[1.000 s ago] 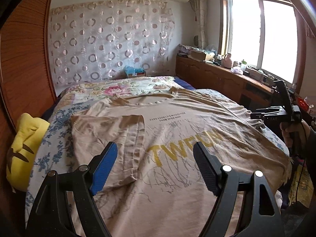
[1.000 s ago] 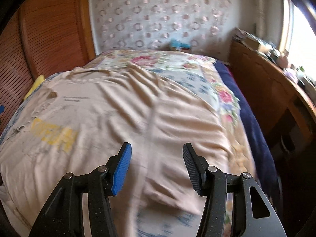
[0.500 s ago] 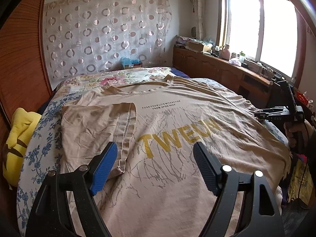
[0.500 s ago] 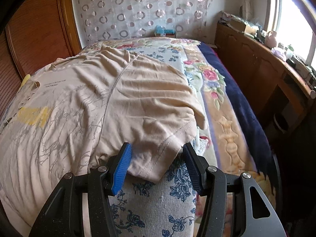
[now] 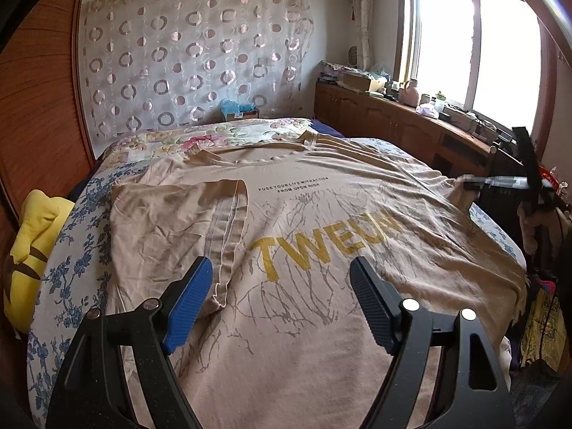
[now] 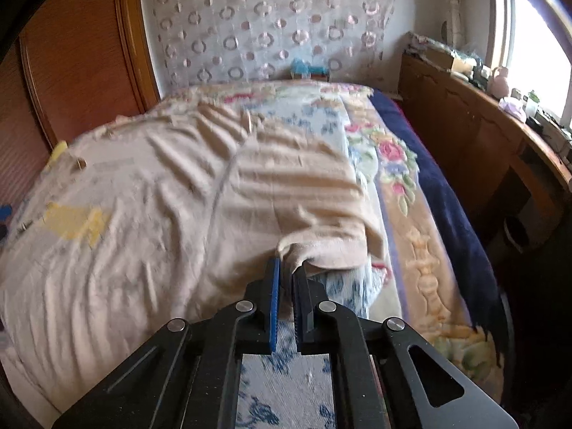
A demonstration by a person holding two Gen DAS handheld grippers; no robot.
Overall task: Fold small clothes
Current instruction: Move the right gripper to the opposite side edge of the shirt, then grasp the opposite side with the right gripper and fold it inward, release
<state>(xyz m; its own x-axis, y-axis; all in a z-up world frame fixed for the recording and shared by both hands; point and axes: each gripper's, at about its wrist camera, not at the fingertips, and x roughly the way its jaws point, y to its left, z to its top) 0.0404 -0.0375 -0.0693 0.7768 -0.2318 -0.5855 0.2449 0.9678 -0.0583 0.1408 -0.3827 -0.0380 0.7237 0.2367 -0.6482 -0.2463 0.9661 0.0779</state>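
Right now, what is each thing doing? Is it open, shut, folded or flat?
Left gripper: open, holding nothing.
Right gripper: jaws just closed, shut on the right sleeve.
T-shirt: spread flat on the bed, print up.
Left sleeve: folded in over the shirt.
Bed: covered with a floral sheet.

The left gripper (image 5: 280, 302) is held with its jaws spread wide, angled downward, and nothing is caught between the blue pad (image 5: 187, 305) and the black pad (image 5: 371, 305). The right gripper (image 6: 286, 279) is also tipped downward; its jaws have just been closing and are now brought almost together, with the hem of the T-shirt sleeve (image 6: 321, 214) pinched between the pads. In the left wrist view the right gripper (image 5: 500, 182) is seen side-on at the right edge, and the hand (image 5: 532, 225) grasping its handle is partly visible beneath it.
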